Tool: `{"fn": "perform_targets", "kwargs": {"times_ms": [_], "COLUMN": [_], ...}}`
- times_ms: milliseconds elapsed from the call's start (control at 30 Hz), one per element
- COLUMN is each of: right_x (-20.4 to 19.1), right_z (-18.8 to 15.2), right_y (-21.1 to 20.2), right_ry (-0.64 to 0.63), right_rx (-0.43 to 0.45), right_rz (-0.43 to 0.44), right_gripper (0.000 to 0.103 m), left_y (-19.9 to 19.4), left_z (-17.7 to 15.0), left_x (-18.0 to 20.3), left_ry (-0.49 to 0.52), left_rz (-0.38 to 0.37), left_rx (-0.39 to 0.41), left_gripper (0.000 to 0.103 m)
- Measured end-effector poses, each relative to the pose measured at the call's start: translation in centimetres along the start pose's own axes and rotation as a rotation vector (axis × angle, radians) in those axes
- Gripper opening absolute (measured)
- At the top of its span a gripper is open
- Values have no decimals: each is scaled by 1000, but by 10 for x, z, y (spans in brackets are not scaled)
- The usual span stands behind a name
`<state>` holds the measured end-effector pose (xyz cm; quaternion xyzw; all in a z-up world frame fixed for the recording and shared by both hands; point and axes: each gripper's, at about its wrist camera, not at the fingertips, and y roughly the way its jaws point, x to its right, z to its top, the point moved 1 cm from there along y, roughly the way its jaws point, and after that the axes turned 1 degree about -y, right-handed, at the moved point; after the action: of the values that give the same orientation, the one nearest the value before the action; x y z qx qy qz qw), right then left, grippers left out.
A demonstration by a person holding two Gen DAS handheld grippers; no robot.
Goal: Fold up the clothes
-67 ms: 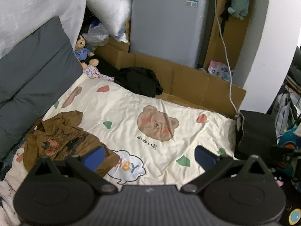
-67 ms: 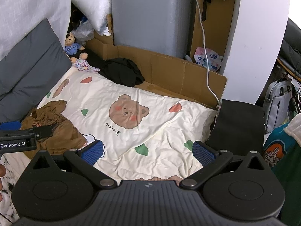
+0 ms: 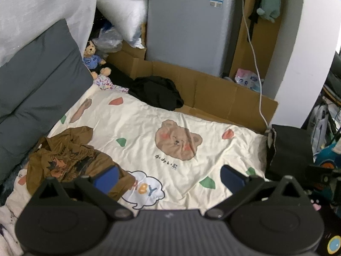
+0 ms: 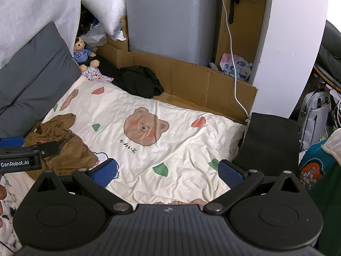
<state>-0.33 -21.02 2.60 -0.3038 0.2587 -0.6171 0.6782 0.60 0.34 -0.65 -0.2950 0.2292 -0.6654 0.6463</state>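
A crumpled brown garment (image 3: 66, 157) (image 4: 64, 143) lies at the left side of a cream bed sheet (image 3: 149, 128) printed with a bear face. My left gripper (image 3: 168, 177) hangs open over the sheet's near part, its left blue pad (image 3: 105, 178) just above the garment's edge, nothing between the fingers. My right gripper (image 4: 168, 170) is open too, over the sheet's front middle, holding nothing. The left gripper's body, marked GenRobot.AI (image 4: 21, 157), shows at the left edge of the right wrist view, in front of the garment.
A black garment (image 3: 157, 91) lies at the bed's far edge against cardboard (image 3: 213, 93). Grey cushions (image 3: 36, 89) line the left. A teddy bear (image 3: 93, 57) sits in the far corner. A grey appliance (image 3: 187, 25) and white cable (image 3: 253, 59) stand behind. A black box (image 3: 289, 147) is at right.
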Motion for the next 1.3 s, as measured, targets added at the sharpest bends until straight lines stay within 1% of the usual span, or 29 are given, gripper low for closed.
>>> {"fn": "perform_targets", "kwargs": {"times_ms": [200, 233, 367, 567, 633, 700, 800, 1300], "right_x": [9, 11, 22, 32, 30, 30, 34, 31], "right_z": [-3, -4, -11, -12, -11, -11, -13, -10], "right_y": [-5, -6, -7, -6, -7, -8, -8, -7], "right_ry": [39, 43, 56, 69, 75, 77, 81, 71], "right_rx": [16, 21, 28, 37, 37, 41, 45, 35], "right_rz": [29, 30, 20, 8, 6, 6, 19, 30], "right_gripper": [103, 103, 103, 103, 103, 103, 103, 103], "left_y": [-4, -3, 1, 0, 0, 0, 1, -1], "left_z": [-1, 0, 5, 11, 13, 2, 2, 10], "left_x": [-9, -8, -4, -2, 0, -10, -12, -29], "left_ry": [8, 13, 14, 24, 28, 23, 29, 11], "left_rz": [-3, 2, 13, 12, 13, 10, 13, 47], "left_rx": [16, 7, -10, 2, 2, 6, 10, 5], "left_gripper": [103, 103, 103, 103, 103, 103, 103, 103]}}
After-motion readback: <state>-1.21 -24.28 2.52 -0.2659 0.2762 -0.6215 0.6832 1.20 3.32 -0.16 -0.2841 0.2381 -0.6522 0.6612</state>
